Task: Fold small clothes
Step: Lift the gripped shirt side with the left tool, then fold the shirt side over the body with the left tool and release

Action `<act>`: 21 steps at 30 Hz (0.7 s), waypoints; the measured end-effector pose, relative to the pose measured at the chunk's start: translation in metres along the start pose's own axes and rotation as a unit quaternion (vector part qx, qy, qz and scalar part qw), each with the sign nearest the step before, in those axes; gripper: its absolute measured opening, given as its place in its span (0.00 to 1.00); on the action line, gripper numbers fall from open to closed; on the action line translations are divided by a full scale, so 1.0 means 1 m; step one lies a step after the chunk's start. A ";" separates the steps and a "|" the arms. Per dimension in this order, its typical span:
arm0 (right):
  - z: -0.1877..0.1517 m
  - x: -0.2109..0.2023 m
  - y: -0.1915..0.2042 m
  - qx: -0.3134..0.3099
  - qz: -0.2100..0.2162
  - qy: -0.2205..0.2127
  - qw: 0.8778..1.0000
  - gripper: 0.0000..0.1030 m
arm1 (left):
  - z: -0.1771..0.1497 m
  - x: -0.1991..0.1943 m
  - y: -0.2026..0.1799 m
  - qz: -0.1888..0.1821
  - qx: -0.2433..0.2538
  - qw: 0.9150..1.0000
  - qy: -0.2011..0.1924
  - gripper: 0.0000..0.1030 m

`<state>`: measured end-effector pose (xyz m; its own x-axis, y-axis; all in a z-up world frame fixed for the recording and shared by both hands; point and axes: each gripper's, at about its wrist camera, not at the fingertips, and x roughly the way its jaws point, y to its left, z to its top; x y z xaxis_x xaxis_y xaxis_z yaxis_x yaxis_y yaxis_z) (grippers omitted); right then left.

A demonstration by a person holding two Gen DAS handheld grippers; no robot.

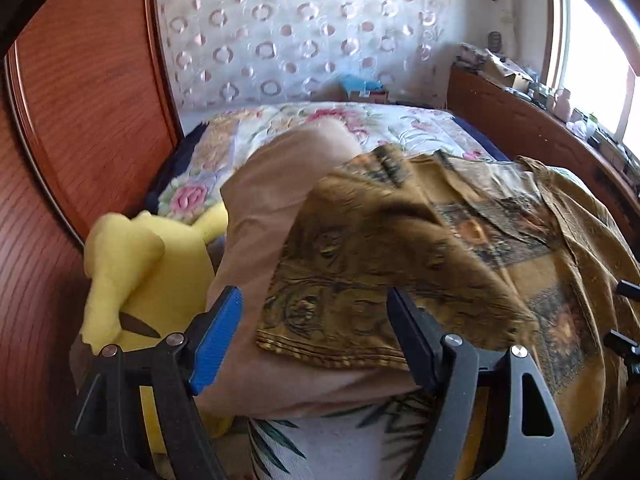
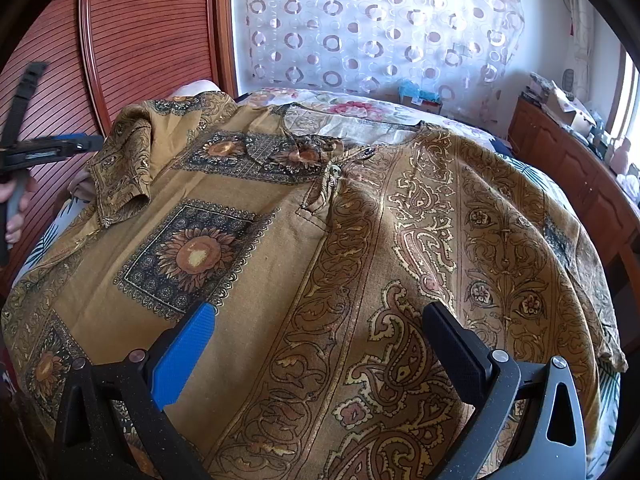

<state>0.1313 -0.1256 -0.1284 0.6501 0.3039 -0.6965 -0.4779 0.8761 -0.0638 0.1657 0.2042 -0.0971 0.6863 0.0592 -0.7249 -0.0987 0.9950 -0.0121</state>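
Observation:
A brown and gold patterned shirt (image 2: 320, 220) lies spread face up on the bed, its neck opening toward the far side. Its left sleeve (image 2: 124, 168) is folded in onto the front. In the left wrist view that sleeve (image 1: 380, 240) drapes over a beige cloth (image 1: 260, 220), its hem lying between the pads of my left gripper (image 1: 314, 320), which stands open and touches nothing. My right gripper (image 2: 320, 332) hovers open over the shirt's lower front with nothing gripped. The left gripper (image 2: 52, 148) also shows at the far left of the right wrist view, held by a hand (image 2: 16, 208).
A yellow plush toy (image 1: 152, 264) sits at the bed's left edge beside a red-brown wooden wardrobe (image 1: 80, 120). A floral quilt (image 1: 320, 124) covers the far end of the bed. A wooden cabinet (image 1: 520, 120) with clutter runs along the right under a window.

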 end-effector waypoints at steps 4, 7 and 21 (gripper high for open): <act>0.000 0.000 0.000 0.001 0.000 0.000 1.000 1.00 | -0.002 0.013 0.013 -0.023 -0.037 0.999 0.010 0.71; 0.000 0.000 -0.001 0.002 0.001 -0.001 1.000 1.00 | -0.002 0.007 0.008 -0.029 -0.028 0.999 -0.001 0.46; 0.000 0.001 0.001 0.000 0.002 0.002 1.000 1.00 | 0.021 -0.021 -0.008 -0.004 0.038 0.998 -0.042 0.02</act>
<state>0.1314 -0.1243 -0.1292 0.6467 0.3054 -0.6990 -0.4799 0.8751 -0.0617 0.1676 0.1968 -0.0671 0.7452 0.0552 -0.6645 -0.0412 0.9985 0.0368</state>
